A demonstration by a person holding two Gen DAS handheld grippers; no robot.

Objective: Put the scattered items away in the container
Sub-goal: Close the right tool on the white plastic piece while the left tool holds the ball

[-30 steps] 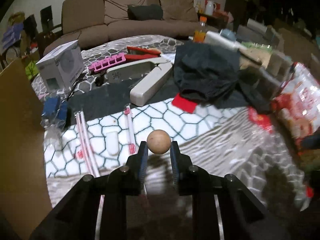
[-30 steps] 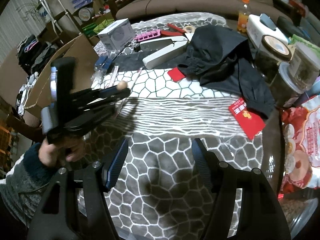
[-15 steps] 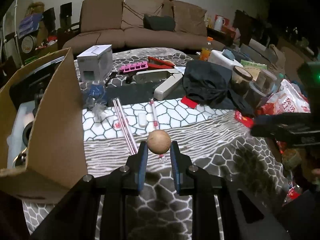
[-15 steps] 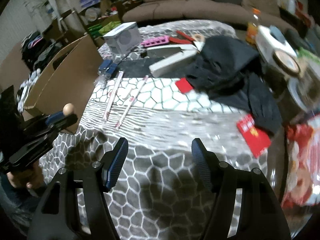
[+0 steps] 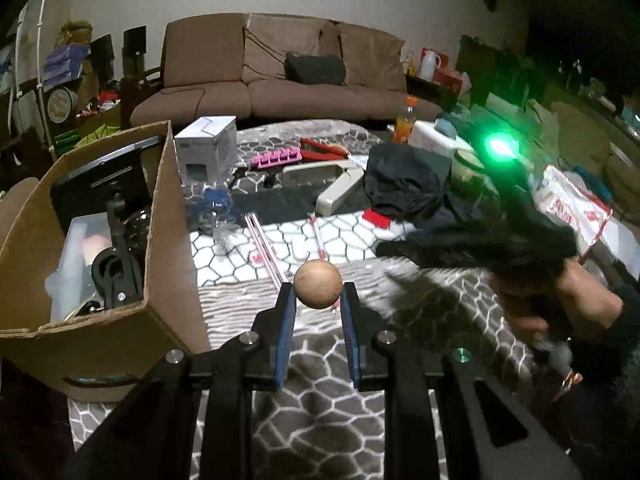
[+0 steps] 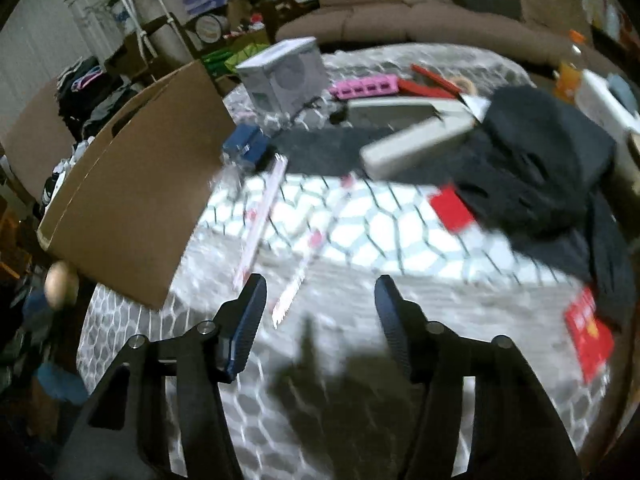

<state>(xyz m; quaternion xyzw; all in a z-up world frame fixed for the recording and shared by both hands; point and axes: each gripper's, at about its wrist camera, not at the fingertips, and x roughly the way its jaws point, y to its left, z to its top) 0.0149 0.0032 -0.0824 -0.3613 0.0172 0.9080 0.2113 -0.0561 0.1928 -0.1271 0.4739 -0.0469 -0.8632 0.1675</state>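
A: L gripper clamped on the wooden ball, pads narrow, ball sits at the tips and off the table. You're holding it high bc the cardboard box wall is tall, need clearance to go over the rim.

B: Box where?

A: To your left, open top, gear already inside. Ball not over it yet, still beside the near corner.

B: R side?

A: R gripper roughly half open, jaws closing, nothing between them. Aimed down at the pink-white straws on the patterned cloth, prob your next pick. View's blurred, can't tell contact.
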